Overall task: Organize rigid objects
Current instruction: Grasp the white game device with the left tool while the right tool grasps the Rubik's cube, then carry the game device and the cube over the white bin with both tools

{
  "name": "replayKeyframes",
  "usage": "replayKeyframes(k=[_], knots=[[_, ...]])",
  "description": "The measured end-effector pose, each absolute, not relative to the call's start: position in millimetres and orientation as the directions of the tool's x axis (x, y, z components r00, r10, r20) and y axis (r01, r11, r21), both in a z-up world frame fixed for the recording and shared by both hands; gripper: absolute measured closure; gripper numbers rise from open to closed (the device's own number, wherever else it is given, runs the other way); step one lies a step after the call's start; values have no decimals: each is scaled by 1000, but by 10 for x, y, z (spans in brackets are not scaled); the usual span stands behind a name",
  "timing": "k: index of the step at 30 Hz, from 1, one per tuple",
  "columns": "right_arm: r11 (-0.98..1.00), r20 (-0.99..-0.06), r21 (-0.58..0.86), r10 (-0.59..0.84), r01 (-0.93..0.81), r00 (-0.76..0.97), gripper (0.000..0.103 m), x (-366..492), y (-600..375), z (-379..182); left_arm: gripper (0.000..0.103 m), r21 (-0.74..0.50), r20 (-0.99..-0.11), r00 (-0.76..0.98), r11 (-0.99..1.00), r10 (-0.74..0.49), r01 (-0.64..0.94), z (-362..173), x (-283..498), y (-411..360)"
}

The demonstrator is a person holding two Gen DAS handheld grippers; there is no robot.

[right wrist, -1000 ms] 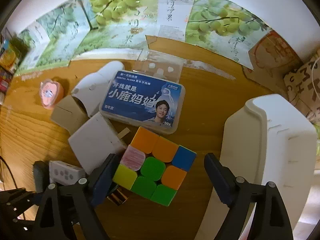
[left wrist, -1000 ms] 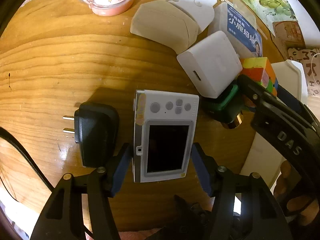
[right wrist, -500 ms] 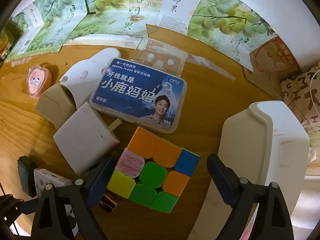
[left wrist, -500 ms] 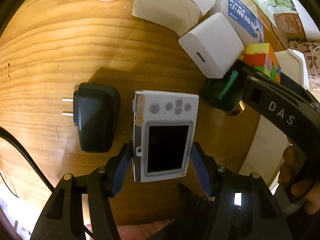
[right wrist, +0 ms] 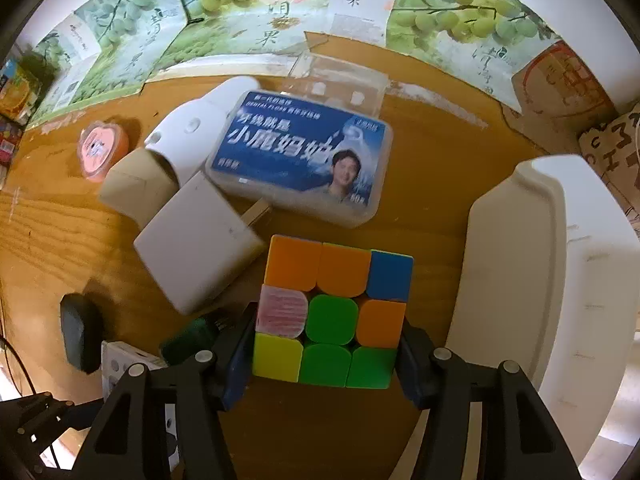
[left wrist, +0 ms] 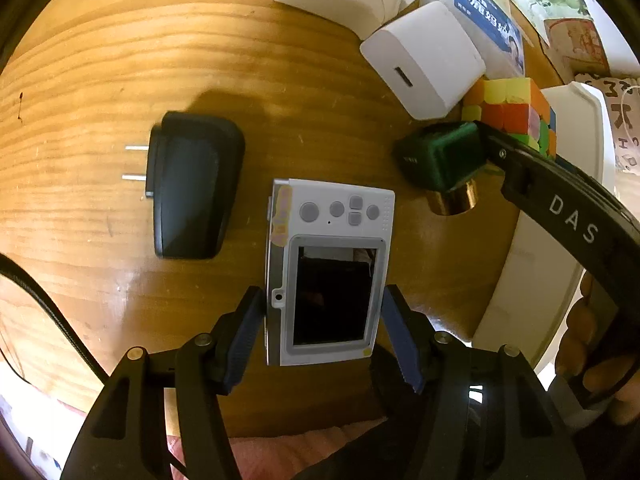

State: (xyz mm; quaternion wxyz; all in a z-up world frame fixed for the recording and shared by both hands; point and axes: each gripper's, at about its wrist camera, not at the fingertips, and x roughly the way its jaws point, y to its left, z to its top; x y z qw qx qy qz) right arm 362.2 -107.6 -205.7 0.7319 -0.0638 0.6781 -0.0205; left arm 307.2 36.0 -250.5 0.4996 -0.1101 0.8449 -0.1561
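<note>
Closing in from a wide spread, the right gripper (right wrist: 324,354) has just brought its jaws onto the multicoloured plastic puzzle cube (right wrist: 332,312); the blue pads now press its two sides, the cube squared up between them on the round wooden table (left wrist: 120,60). That reads as the grasp made and the lift not yet begun.

Nearer the person, the left gripper (left wrist: 322,336) pinches the small white digital camera (left wrist: 330,268) across its screen end, as it did a second ago.

Beside the cube on the right stands the white plastic bin (right wrist: 540,280), the likely place for it. Just beyond and left lie a white square charger block (right wrist: 196,248) and a blue-labelled clear floss box (right wrist: 300,160); a dark green object with a brass cap (left wrist: 440,160) sits close against the near finger. Lifting straight up should keep the neighbours undisturbed.
</note>
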Motion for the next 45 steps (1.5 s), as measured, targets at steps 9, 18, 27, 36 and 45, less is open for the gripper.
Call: replayKeyframes(k=[9,18,27,36,45], knots=[[998,-998,-49,-46,-44,51,43,3317,-1057,-2061,39,-379,-814,-464,925,-348,-29,-2492,2962,413],[999,-998,31,33,-44,49,45,2843,-974,-2012,39,-377,-829,-435,926,-352,-31,-2420,2737,408],[991,-995,66,74,-116,71,46,2518,-875,-1771,41,-463,-849,-308,886,-429,43,-2275,2514,461],[976,-985,82,109,-200,130,46,2432,-1015,-1429,41,-478,-858,-236,877,-456,42,-2115,2231,459],[963,-966,118,169,-242,198,46,2153,-1275,-992,41,-479,-872,-151,875,-465,71,-1673,2058,337]])
